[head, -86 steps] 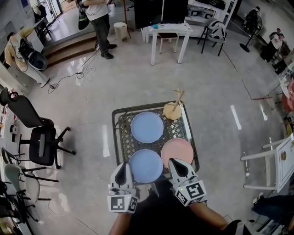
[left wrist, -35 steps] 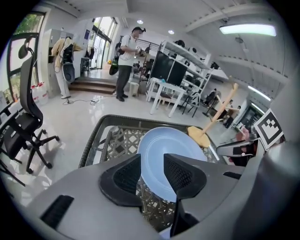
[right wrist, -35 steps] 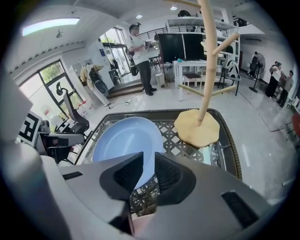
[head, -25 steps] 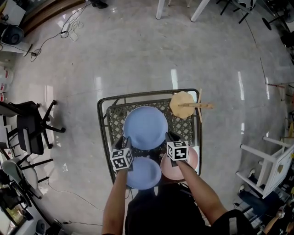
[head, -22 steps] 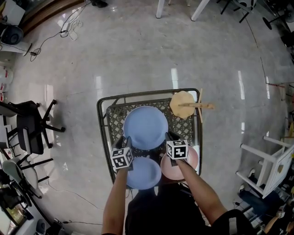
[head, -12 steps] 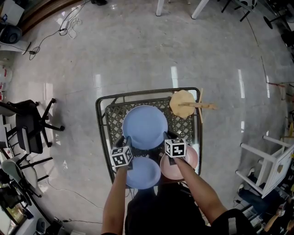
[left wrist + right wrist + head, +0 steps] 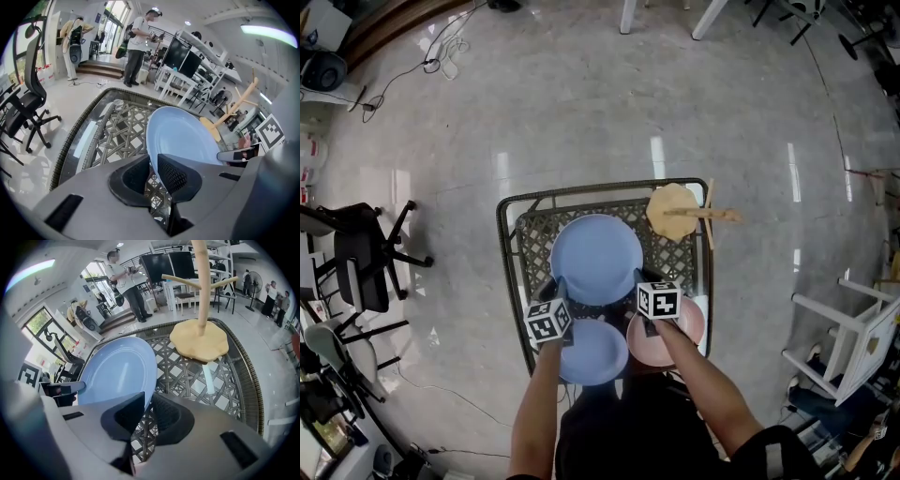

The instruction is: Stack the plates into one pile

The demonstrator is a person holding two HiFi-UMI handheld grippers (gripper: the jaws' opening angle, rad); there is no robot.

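**Both grippers on the near rim of the far blue plate**

The person's two bare forearms reach forward from 6 o'clock, roughly parallel and slightly converging, over the woven surface (image 7: 534, 253). The left forearm (image 7: 534, 412) runs almost straight toward 12 o'clock. The right forearm (image 7: 703, 384) angles in toward 11 o'clock. Each gripper's marker cube faces up.

The left gripper (image 7: 558, 286) meets the far blue plate (image 7: 595, 248) at about 7 o'clock on its rim. In the left gripper view the rim's edge passes between the two fingers (image 7: 176, 176), which are closing on it with hardly any gap on either side.

The right gripper (image 7: 639, 278) meets the same plate at about 5 o'clock on its rim. In the right gripper view its fingers (image 7: 129, 418) are clenched on the rim's edge and closing a little more. Each gripper view shows the opposite gripper's tip at the plate's other side.

The far blue plate sits at the middle of the surface. The near blue plate (image 7: 595, 356) lies at 6 o'clock, partly under the left gripper's cube. The pink plate (image 7: 675, 342) lies just beside it at 5 o'clock, under the right wrist. A wooden stand (image 7: 672, 211) occupies the 1 o'clock corner, apart from the plates.
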